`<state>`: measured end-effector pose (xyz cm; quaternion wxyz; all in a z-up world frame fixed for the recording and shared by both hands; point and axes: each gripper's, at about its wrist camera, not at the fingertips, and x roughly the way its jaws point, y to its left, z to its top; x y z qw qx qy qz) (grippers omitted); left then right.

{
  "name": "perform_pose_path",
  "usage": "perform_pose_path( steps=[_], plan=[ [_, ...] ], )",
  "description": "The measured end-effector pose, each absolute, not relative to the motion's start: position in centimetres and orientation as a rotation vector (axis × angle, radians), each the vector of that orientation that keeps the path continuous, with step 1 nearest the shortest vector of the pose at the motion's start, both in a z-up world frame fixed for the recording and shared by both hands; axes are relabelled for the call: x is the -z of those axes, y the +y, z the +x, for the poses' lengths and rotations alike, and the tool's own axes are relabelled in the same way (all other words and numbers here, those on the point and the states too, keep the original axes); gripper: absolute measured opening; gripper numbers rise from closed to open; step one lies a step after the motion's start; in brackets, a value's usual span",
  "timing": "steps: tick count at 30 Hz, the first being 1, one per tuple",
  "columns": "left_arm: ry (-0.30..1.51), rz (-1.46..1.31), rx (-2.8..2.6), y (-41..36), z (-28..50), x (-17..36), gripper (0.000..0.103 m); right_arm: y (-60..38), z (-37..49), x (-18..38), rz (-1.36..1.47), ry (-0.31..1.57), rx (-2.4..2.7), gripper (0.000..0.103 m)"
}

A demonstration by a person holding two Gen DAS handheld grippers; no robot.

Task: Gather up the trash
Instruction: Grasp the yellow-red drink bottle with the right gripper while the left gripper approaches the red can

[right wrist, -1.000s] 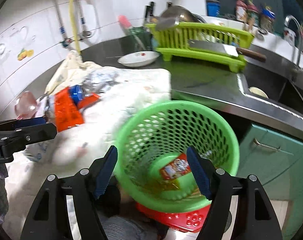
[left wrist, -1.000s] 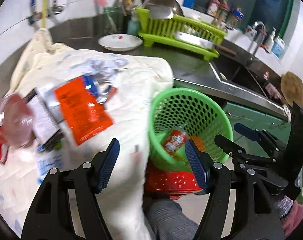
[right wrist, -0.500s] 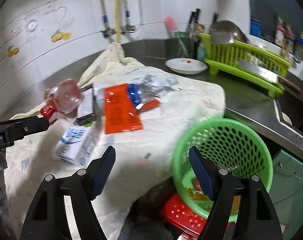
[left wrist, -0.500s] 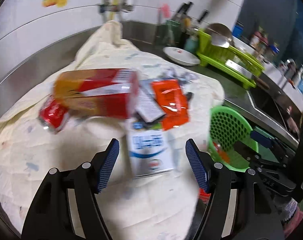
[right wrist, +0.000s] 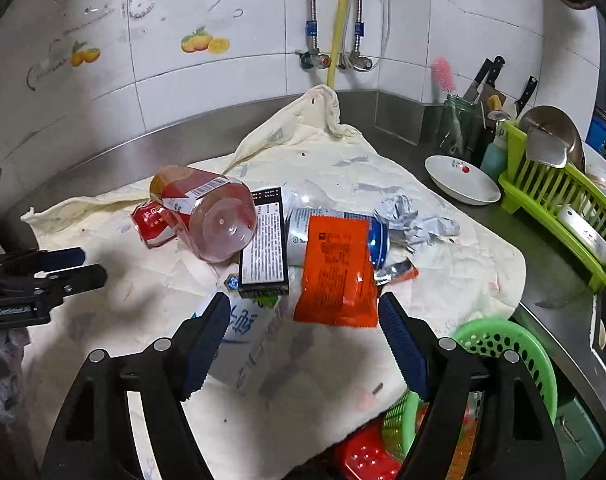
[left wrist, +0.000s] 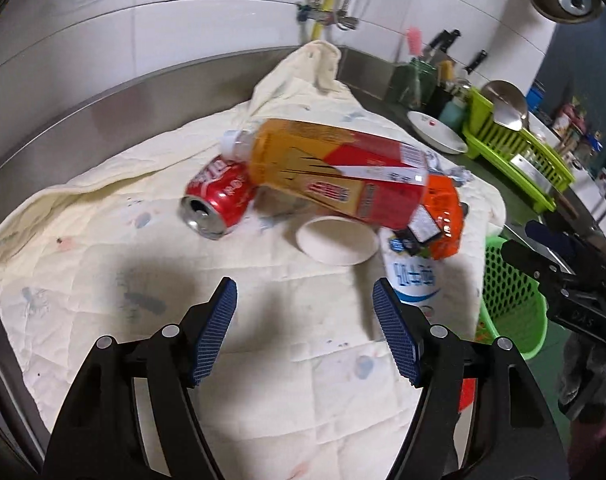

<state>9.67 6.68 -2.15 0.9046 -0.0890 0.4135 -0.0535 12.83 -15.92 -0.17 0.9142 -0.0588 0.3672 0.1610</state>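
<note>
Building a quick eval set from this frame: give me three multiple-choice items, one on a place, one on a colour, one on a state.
1. Where is the green perforated plastic basket?
A. on the cloth
B. below the counter edge, right of the cream quilted cloth
C. in the dish rack

2. What colour is the flat foil sachet?
A. orange
B. blue
C. white

3. How does the red aluminium drink can lie?
A. upright
B. crushed flat
C. on its side, opened top facing the left tool

Key: B, only its rim shows past the cloth's edge; A, it is bright orange; C, the can's opened end faces the camera.
</note>
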Motion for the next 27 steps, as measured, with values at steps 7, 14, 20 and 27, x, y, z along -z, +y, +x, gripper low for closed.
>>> perform_pose_path(
  steps=[7, 14, 20, 27],
  plan=[
    [0.854, -0.208, 0.090, 8.2, 10.0, 2.5, 0.070, -14.3, 14.8, 0.3, -0.112, 0.765, -0.351, 0.073],
    [0.870, -0.226, 0.076, 9.2, 10.1, 3.3, 0.070, -11.4, 16.8, -1.4, -0.159, 0.762, -0.473, 0.073],
    [0.876, -0.231, 0.066, 9.9, 9.9, 3.6, 0.070, -6.2, 19.7, -2.7, -0.343, 0.789, -0.602, 0.073],
    [0.901, -0.236, 0.052, 10.9, 10.2, 4.8, 0.070, -1.4, 22.2, -1.4, -0.564, 0.858, -0.704, 0.074]
  ],
)
